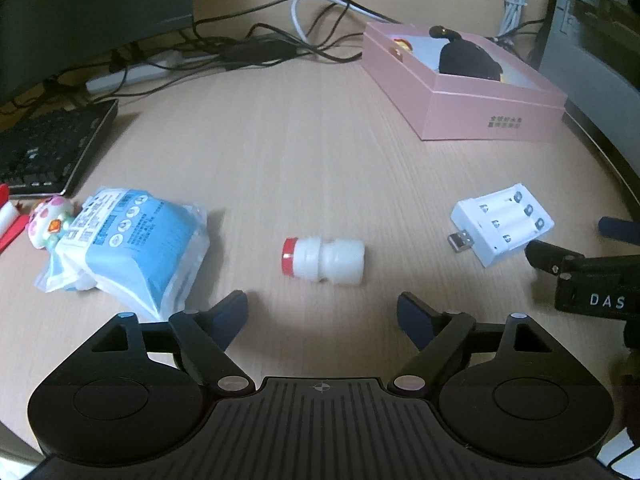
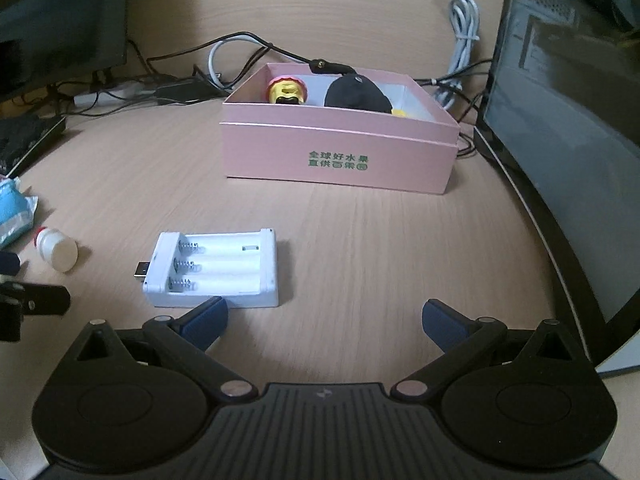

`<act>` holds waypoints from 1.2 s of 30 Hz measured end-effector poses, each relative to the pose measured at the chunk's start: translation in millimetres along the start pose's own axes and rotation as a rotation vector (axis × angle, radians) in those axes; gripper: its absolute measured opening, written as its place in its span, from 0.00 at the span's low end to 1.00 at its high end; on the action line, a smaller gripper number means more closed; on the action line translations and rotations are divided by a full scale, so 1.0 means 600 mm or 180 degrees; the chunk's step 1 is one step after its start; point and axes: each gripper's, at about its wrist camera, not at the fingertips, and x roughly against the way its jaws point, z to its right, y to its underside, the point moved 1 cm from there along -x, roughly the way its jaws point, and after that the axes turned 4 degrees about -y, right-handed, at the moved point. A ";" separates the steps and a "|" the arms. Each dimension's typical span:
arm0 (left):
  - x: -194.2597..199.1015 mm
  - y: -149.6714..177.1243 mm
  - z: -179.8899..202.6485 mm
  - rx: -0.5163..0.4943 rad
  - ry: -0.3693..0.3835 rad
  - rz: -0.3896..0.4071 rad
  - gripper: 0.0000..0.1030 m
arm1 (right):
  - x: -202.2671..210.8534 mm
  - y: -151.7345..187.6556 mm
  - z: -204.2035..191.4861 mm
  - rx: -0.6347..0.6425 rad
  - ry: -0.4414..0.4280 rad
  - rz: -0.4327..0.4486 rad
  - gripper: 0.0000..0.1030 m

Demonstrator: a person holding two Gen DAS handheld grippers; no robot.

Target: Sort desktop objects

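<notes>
A small white bottle with a red cap [image 1: 324, 262] lies on its side on the wooden desk, just beyond the tips of my left gripper [image 1: 321, 304]. That gripper is open with nothing between its fingers. A white battery charger [image 2: 216, 270] with a USB plug lies flat, its near edge by the left finger of my right gripper [image 2: 324, 308], which is open and empty. Left of the bottle are a blue-and-white tissue pack [image 1: 132, 240] and a small spotted toy [image 1: 50, 220]. An open pink box [image 2: 340, 152] behind holds a black mouse [image 2: 358, 94] and a yellow-red toy [image 2: 286, 92].
A black keyboard [image 1: 48, 152] sits at the far left under a dark monitor [image 1: 80, 8]. Tangled black and white cables [image 1: 260, 48] run along the back. A dark computer case [image 2: 560, 120] stands along the right side, with a coiled white cable [image 2: 464, 28] behind the box.
</notes>
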 end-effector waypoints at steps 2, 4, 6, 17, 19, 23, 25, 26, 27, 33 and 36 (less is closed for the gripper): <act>-0.002 0.001 0.000 0.0018 0.0023 -0.0013 0.93 | -0.003 0.000 0.011 -0.0181 -0.0076 -0.0054 1.00; -0.001 0.002 -0.002 0.0056 0.0053 -0.0002 0.94 | -0.003 0.001 0.010 -0.0172 -0.0079 -0.0049 1.00; -0.002 0.003 -0.003 0.0092 0.0115 -0.0011 0.99 | -0.004 0.001 0.009 -0.0175 -0.0079 -0.0048 1.00; -0.001 0.013 -0.004 0.0083 -0.0052 0.0010 1.00 | -0.004 -0.017 0.005 -0.0114 -0.0377 -0.0160 1.00; 0.000 0.015 -0.006 0.0064 -0.0040 0.0004 1.00 | 0.004 -0.027 -0.011 -0.0093 -0.0529 -0.0045 1.00; 0.002 0.018 -0.007 0.0024 -0.0017 0.0012 1.00 | -0.014 -0.040 -0.060 0.0161 -0.0567 -0.0056 1.00; 0.003 0.019 -0.007 0.0009 -0.0009 0.0020 1.00 | -0.029 -0.043 -0.078 0.0246 -0.0575 -0.0113 1.00; 0.003 0.020 -0.007 0.0007 -0.0009 0.0023 1.00 | -0.035 -0.043 -0.086 0.0285 -0.0573 -0.0136 1.00; 0.004 0.020 -0.008 0.0006 -0.0006 0.0025 1.00 | -0.041 -0.044 -0.093 0.0323 -0.0559 -0.0163 1.00; 0.004 0.024 -0.010 -0.0001 0.0005 0.0042 1.00 | -0.041 -0.040 -0.096 0.0336 -0.0613 -0.0170 0.97; 0.004 0.024 -0.010 -0.0002 0.0005 0.0042 1.00 | -0.032 -0.034 -0.085 0.0287 -0.0628 -0.0168 0.89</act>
